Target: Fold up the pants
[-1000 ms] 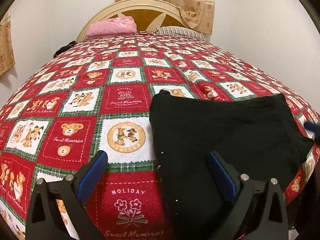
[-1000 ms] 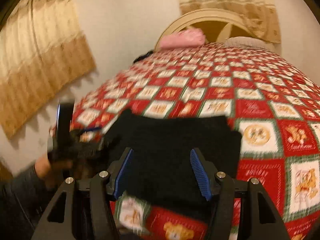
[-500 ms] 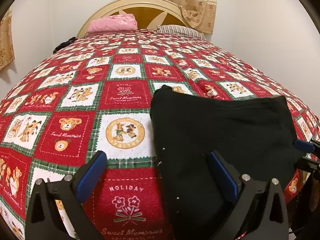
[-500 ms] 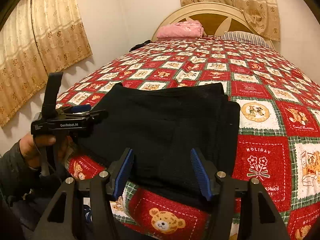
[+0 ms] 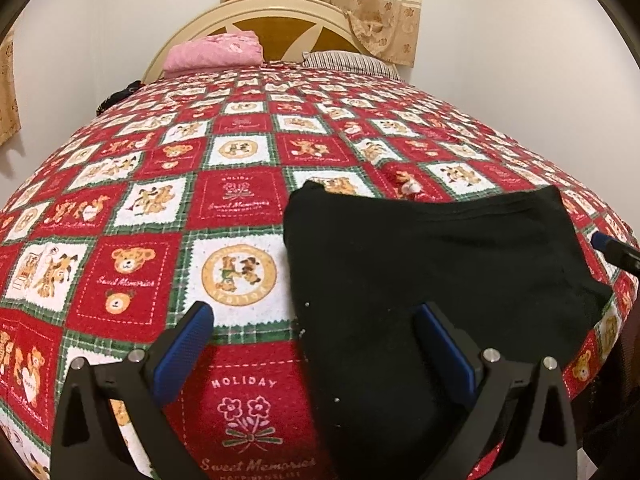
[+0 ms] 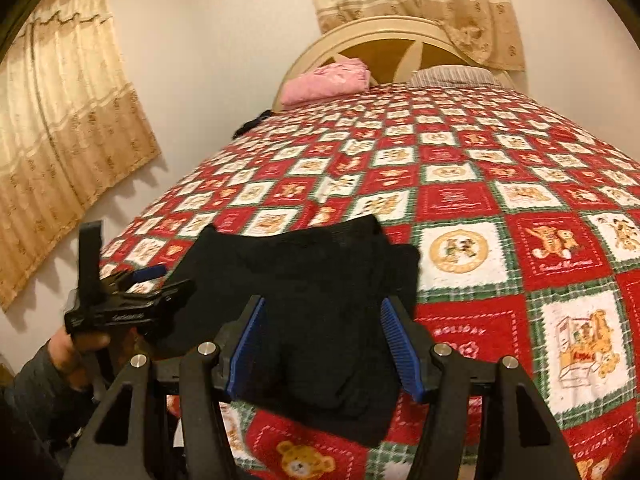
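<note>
The black pants (image 5: 432, 280) lie folded into a flat rectangle near the foot edge of the bed; they also show in the right wrist view (image 6: 316, 300). My left gripper (image 5: 312, 336) is open and empty, hovering over the pants' left edge, with its right finger above the cloth. It also shows from the side in the right wrist view (image 6: 132, 296), held in a hand. My right gripper (image 6: 322, 340) is open and empty above the pants' near edge. Its blue tip (image 5: 600, 240) shows at the pants' right side in the left wrist view.
The bed has a red, white and green teddy-bear quilt (image 5: 240, 200). A pink folded cloth (image 5: 216, 52) and a striped pillow (image 5: 348, 62) lie by the headboard (image 5: 280, 12). A dark item (image 5: 116, 98) sits at the bed's far left edge. Curtains (image 6: 64, 152) hang at left.
The right gripper swung rightward and pulled back toward the foot of the bed. The left gripper stayed nearly still. The pants have not moved.
</note>
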A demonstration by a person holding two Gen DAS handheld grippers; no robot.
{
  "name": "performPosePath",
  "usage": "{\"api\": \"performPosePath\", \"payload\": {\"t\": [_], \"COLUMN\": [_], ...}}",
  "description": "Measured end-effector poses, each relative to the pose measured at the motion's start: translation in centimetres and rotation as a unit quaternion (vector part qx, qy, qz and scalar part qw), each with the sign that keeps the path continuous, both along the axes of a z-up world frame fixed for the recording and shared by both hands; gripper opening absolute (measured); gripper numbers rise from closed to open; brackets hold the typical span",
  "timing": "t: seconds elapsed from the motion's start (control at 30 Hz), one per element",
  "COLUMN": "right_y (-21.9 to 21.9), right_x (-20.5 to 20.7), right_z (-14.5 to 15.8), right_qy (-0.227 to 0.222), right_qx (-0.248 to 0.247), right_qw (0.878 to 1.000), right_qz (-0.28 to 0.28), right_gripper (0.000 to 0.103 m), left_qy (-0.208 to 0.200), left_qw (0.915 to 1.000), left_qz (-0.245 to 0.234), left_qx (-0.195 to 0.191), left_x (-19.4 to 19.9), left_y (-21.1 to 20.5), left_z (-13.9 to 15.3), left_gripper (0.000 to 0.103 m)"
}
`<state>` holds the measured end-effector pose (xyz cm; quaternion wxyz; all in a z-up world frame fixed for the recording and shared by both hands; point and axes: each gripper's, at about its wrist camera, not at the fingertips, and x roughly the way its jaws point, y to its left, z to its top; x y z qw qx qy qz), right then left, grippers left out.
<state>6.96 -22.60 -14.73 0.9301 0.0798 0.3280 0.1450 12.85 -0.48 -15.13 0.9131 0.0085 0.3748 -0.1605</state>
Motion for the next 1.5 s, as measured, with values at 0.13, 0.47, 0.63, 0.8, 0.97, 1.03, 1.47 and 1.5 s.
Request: {"api": "performPosePath", "payload": {"t": [0.13, 0.47, 0.63, 0.8, 0.97, 1.03, 1.47, 1.5], "right_y": [-1.7, -2.8, -2.7, -2.4, -2.4, -2.5, -2.7, -2.5], "right_x": [2.4, 3.3, 3.6, 3.7, 3.6, 3.5, 2.6, 2.5], "right_z": [-1.4, -3.4, -3.6, -3.7, -3.9, -3.9, -3.9, -3.7], "right_qy": [0.050, 0.071, 0.064, 0.059, 0.059, 0.058, 0.049, 0.044], "right_qx": [0.043, 0.084, 0.091, 0.089, 0.097, 0.105, 0.137, 0.137], "right_qw": [0.998, 0.994, 0.993, 0.994, 0.993, 0.992, 0.989, 0.990], "right_qz": [-0.024, -0.027, -0.032, -0.032, -0.028, -0.024, -0.010, -0.007], "right_gripper": [0.061, 0.061, 0.061, 0.061, 0.061, 0.053, 0.032, 0.031], "left_qy": [0.014, 0.054, 0.070, 0.069, 0.066, 0.065, 0.068, 0.069], "left_qw": [0.9998, 0.9975, 0.9961, 0.9957, 0.9958, 0.9953, 0.9868, 0.9851], "left_qz": [-0.007, -0.023, -0.030, -0.033, -0.036, -0.040, -0.073, -0.076], "left_qx": [-0.009, -0.039, -0.045, -0.052, -0.051, -0.060, -0.128, -0.138], "left_x": [0.8, 2.3, 2.9, 2.8, 2.7, 2.5, 2.1, 2.1], "left_y": [0.1, 0.1, 0.1, 0.2, 0.1, 0.3, 0.7, 0.9], "left_z": [-0.6, -1.3, -1.5, -1.4, -1.3, -1.2, -1.1, -1.0], "left_gripper": [0.103, 0.103, 0.103, 0.103, 0.102, 0.098, 0.040, 0.030]}}
